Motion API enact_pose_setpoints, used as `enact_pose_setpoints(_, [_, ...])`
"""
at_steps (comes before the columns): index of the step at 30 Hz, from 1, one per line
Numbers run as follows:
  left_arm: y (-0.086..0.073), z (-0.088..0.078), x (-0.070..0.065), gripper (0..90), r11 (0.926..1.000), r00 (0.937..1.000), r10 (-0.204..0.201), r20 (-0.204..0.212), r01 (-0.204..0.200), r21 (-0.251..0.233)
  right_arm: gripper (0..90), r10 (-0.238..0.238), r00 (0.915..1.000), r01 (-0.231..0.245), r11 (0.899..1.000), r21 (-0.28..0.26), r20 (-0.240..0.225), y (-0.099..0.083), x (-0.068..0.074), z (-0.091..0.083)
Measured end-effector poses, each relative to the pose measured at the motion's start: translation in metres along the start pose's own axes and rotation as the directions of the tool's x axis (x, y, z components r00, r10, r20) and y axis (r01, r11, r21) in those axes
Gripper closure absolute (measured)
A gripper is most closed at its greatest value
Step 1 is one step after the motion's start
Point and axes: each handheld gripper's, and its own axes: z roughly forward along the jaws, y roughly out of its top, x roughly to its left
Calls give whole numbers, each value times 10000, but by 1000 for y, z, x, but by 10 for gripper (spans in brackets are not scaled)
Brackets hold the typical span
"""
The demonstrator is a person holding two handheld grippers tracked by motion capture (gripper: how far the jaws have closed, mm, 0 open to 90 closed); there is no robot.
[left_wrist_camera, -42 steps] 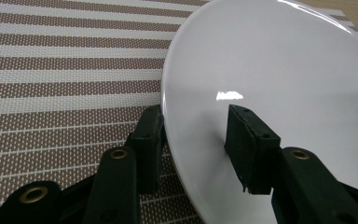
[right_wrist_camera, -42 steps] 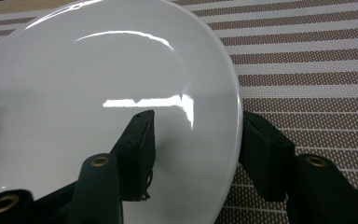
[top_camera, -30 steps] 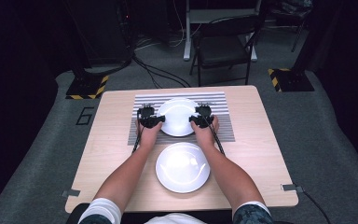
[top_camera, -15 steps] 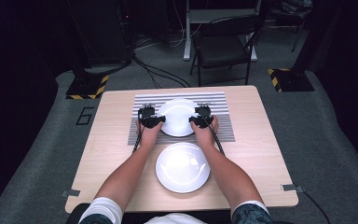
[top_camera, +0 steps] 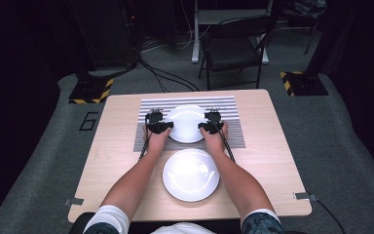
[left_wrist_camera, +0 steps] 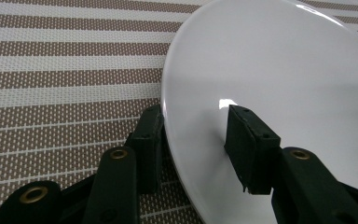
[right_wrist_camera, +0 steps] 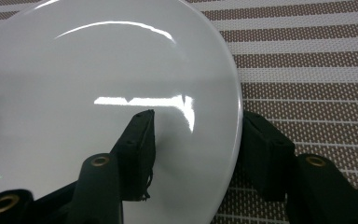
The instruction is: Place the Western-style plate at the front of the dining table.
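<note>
- Nearest to me in the high view, my two bare forearms come in from the bottom edge and reach forward across a light wooden table (top_camera: 107,161).
- Between my forearms, close to the table's near edge, an empty white plate, the near plate (top_camera: 191,174), lies flat on the bare wood.
- Just beyond it a striped placemat (top_camera: 233,136) with grey and white bands lies across the middle of the table.
- A second white plate, the far plate (top_camera: 187,123), sits on that mat, and it is the one I am working on.
- My left gripper (top_camera: 161,126) is at the far plate's left edge. In the left gripper view its jaws are closed on the far plate (left_wrist_camera: 279,84), one black jaw on top of the rim and the other underneath against the placemat (left_wrist_camera: 65,93).
- My right gripper (top_camera: 208,127) is at the far plate's right edge. In the right gripper view it also clamps the far plate (right_wrist_camera: 98,70), one jaw on the glossy upper face, the other below the rim over the placemat (right_wrist_camera: 307,70).
- So the far plate is pinched from both sides, a gripper on each opposite edge.
- Past the table, on grey carpet, a dark folding chair (top_camera: 236,48) stands.
- Black cables (top_camera: 165,78) trail over the floor to its left.
</note>
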Motion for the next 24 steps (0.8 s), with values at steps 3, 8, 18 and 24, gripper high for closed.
enact_pose_setpoints(3, [1,0,0,565,10000,10000,7,-3,-7,38,471,0,10000,0,10000,56,-32,0,0,0])
enact_pose_setpoints(8, [2,1,0,560,9999,10000,67,-18,-66,114,469,86,9999,-86,9999,113,-68,0,-1,-1])
enact_pose_setpoints(18, [2,1,1,551,9999,9999,61,87,-62,85,460,185,9997,-184,9998,113,-126,1,-1,-1])
enact_pose_setpoints(24, [2,1,1,536,10000,9999,50,133,-51,73,454,154,9998,-152,9998,147,-138,1,-1,-1])
